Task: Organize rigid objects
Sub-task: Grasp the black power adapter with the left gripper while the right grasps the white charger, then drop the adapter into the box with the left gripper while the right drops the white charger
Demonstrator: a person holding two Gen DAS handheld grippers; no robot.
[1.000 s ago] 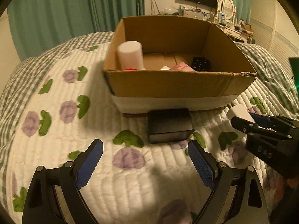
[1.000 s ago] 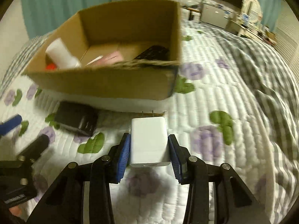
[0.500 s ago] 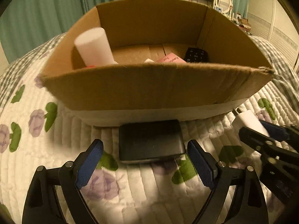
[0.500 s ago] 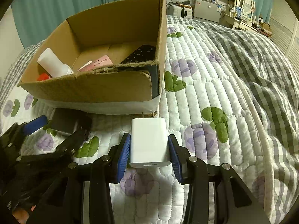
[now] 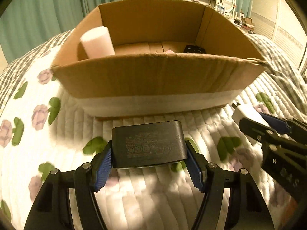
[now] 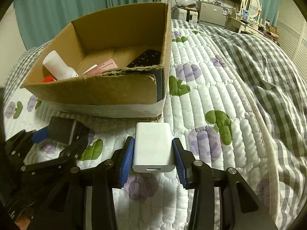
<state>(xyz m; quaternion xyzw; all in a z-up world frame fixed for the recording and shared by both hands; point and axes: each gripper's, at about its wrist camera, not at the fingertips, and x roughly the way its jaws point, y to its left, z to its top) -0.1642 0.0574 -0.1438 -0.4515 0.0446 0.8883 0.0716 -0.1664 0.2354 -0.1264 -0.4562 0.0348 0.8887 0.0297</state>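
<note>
Left wrist view showed the left tool [image 5: 148, 160] clamped on the black adapter [image 5: 148, 145] and the right tool [image 6: 153, 158] gripping the white charger [image 6: 153, 146], both evidently bound for the cardboard box [image 5: 153, 82].

A quilted floral bedspread [image 6: 201, 99] covers the bed, with a cardboard box [image 5: 153, 80] and a rumpled checked blanket [image 6: 268, 72] on it.

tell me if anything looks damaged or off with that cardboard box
The cardboard box has a ragged, frayed top edge on its near wall, worst by the right corner, where the cardboard is torn and fuzzy. Otherwise it sits flat on the quilt and nothing has spilled.
</note>
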